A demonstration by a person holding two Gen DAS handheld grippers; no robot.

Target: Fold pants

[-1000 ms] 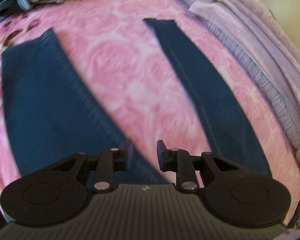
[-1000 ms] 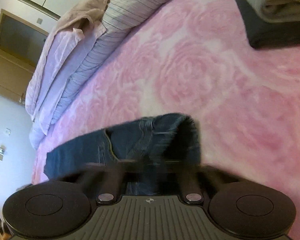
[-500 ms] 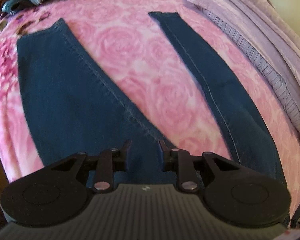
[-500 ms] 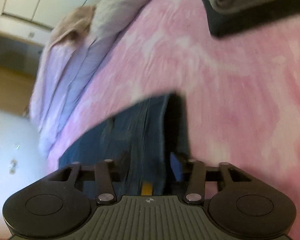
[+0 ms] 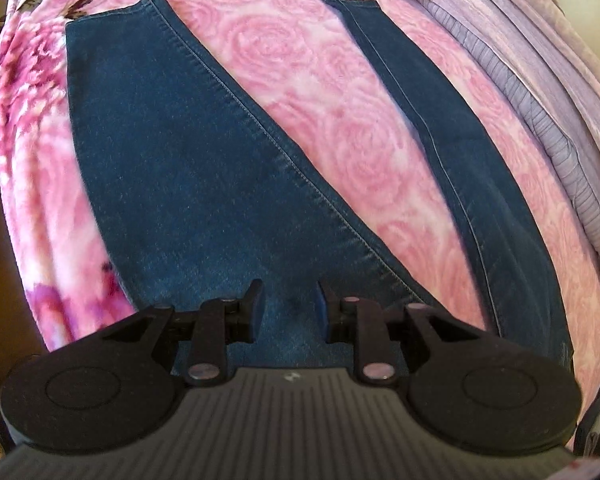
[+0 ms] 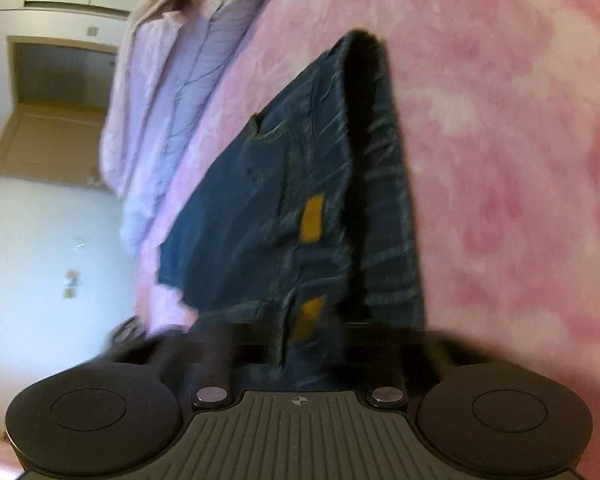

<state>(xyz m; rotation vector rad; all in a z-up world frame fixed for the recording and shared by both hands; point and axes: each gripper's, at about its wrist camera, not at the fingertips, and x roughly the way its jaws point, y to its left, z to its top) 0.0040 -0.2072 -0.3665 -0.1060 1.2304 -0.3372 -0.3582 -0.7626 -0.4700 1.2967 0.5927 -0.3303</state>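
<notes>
Blue jeans lie on a pink rose blanket (image 5: 300,92), legs spread apart: a wide left leg (image 5: 172,152) and a narrower right leg (image 5: 452,132). My left gripper (image 5: 289,300) hovers over the denim where the legs meet, its fingers a small gap apart with nothing between them. In the right wrist view the waist end of the jeans (image 6: 284,184) is raised off the blanket and hangs as a doubled flap with yellow labels (image 6: 312,216). My right gripper (image 6: 300,340) is shut on the waistband; its fingers are blurred.
Folded lilac bedding (image 5: 540,92) runs along the right side of the bed and shows as lilac bedding (image 6: 168,80) in the right wrist view. The bed's edge (image 5: 4,208) drops off at the left. A cardboard box (image 6: 48,140) sits on the pale floor.
The left gripper has drawn back along the legs, so both hems now show farther off. The right gripper opened, then shut on the waistband, and the waist has swung up and turned.
</notes>
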